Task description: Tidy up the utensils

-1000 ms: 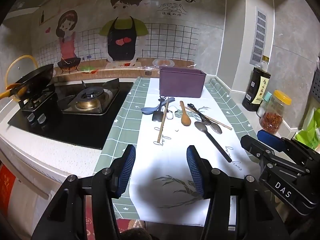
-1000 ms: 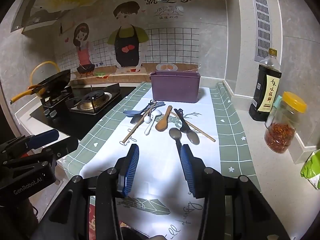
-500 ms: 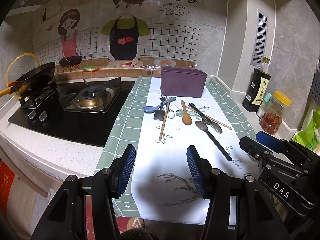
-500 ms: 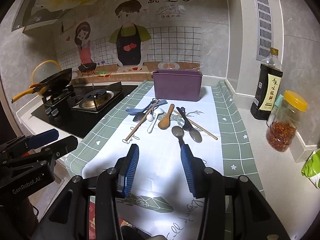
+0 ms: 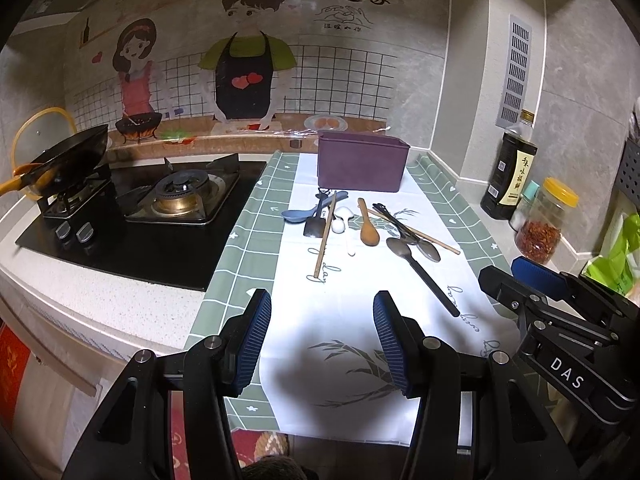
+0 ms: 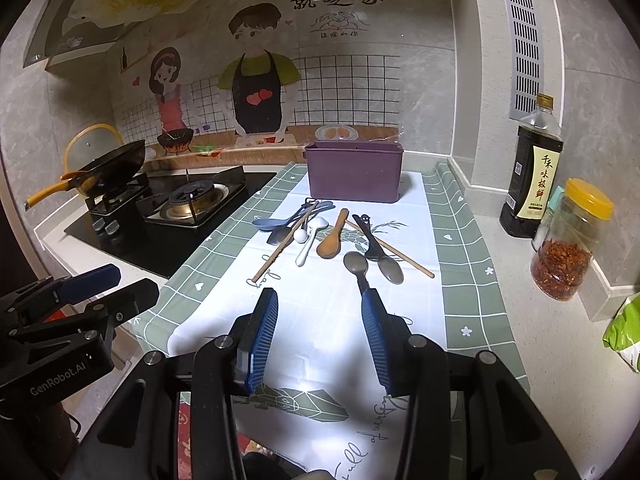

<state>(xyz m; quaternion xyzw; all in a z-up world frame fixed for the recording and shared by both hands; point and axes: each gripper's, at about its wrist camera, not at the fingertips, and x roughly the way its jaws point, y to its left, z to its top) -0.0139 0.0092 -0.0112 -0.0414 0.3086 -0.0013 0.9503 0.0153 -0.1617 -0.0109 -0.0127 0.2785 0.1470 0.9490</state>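
From your left wrist, your left gripper (image 5: 322, 336) stays spread and empty, now nearer the utensils (image 5: 360, 226) lying before the purple box (image 5: 362, 168). From your right wrist, your right gripper (image 6: 318, 332) remains released, closer to the grey spoon (image 6: 357, 266).

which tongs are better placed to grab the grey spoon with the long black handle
Right. In the right wrist view the right tongs are open with the grey spoon's black handle running down to the right-hand pad. The left tongs, also open, sit further left of it.
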